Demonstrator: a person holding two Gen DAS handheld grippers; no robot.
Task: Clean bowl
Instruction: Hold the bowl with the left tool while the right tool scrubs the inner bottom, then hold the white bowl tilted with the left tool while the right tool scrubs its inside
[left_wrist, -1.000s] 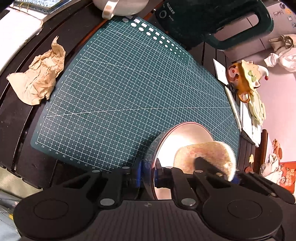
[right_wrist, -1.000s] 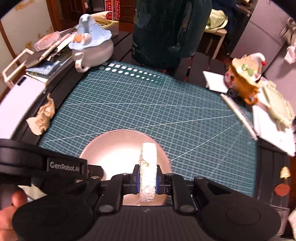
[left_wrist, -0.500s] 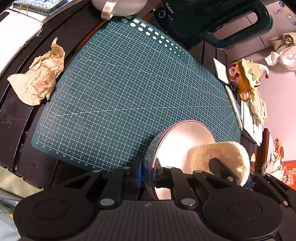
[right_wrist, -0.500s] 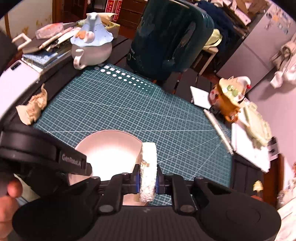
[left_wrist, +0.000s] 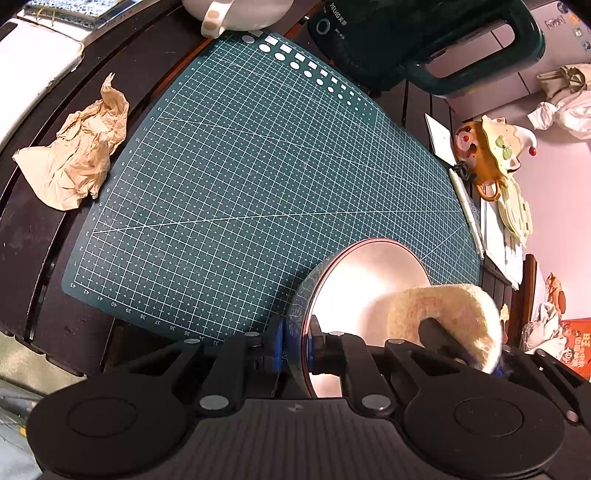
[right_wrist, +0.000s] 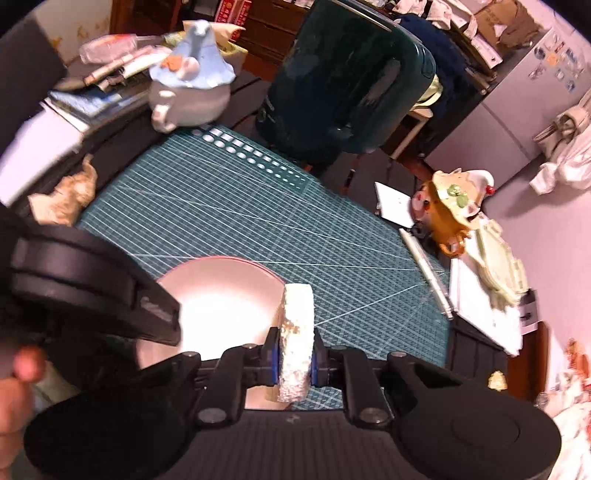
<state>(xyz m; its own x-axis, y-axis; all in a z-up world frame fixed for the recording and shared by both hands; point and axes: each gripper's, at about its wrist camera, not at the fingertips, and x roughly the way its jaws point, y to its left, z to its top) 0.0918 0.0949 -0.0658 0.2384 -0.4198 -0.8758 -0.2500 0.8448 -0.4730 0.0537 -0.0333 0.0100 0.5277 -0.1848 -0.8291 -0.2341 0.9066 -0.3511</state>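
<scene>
Pink-rimmed, the bowl (left_wrist: 364, 280) is held tilted over the mat (left_wrist: 258, 177), its near wall pinched by the left gripper (left_wrist: 295, 349). A sponge (right_wrist: 295, 339) is clamped in the right gripper (right_wrist: 294, 358) at the rim. Wiping appears under way; pressure along the inner wall is called for next.

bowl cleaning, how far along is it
Setup looks done: the left gripper is clamped on the bowl's rim, tilting it over the cutting mat, and the right gripper is shut on the sponge. In hand: the sponge sits against the inside near the rim. Left: finishing the wipe and setting the bowl down.
</scene>
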